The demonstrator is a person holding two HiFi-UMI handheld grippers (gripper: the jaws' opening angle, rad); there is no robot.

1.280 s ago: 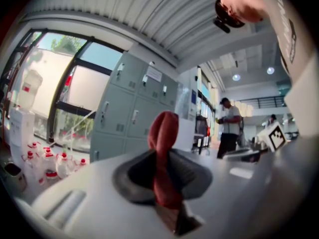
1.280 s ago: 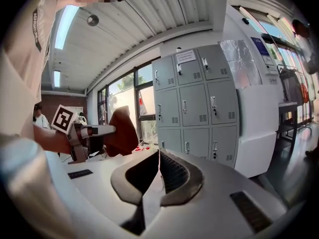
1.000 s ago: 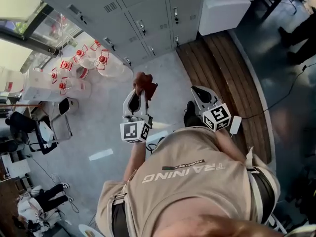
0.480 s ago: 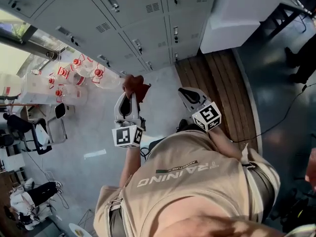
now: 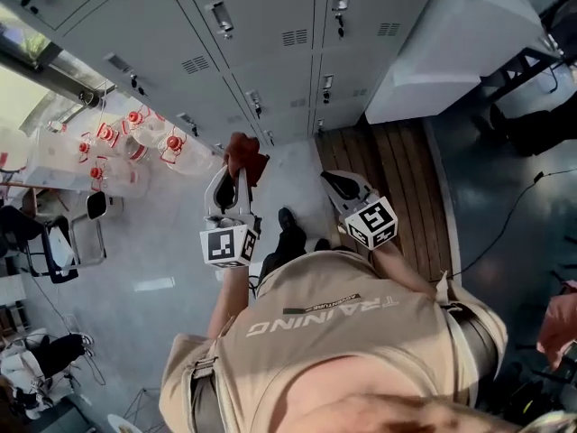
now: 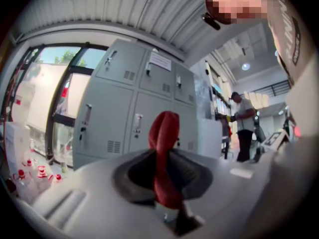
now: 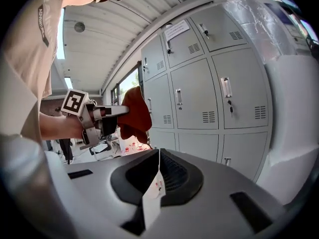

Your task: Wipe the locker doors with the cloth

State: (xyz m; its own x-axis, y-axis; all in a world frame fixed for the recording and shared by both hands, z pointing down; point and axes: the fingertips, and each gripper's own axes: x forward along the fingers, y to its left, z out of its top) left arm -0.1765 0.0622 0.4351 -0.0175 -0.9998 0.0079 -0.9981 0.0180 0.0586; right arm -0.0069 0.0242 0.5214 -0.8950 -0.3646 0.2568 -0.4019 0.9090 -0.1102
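Head view: a person faces a bank of grey lockers (image 5: 270,25), the left tongs (image 5: 240,171) raised toward the doors with a dark red cloth (image 5: 245,154) clamped at their tip, apparently carried high so it can meet a door flat; the cloth hangs in the air short of the metal, so wiping looks not yet begun; the right tongs (image 5: 332,180) sit lower and to the side, probably kept clear of the working hand.

Left gripper view: the tongs are pressed on the cloth, which rises between them as a bunched, folded loop, soft and creased, its rounded top standing above the jaws against the locker doors beyond.

Right gripper view: these tongs are drawn together with no cloth between them; across the frame the left tongs hold the red bundle out before the doors, near them but apart, its loose folds drooping below the grip.
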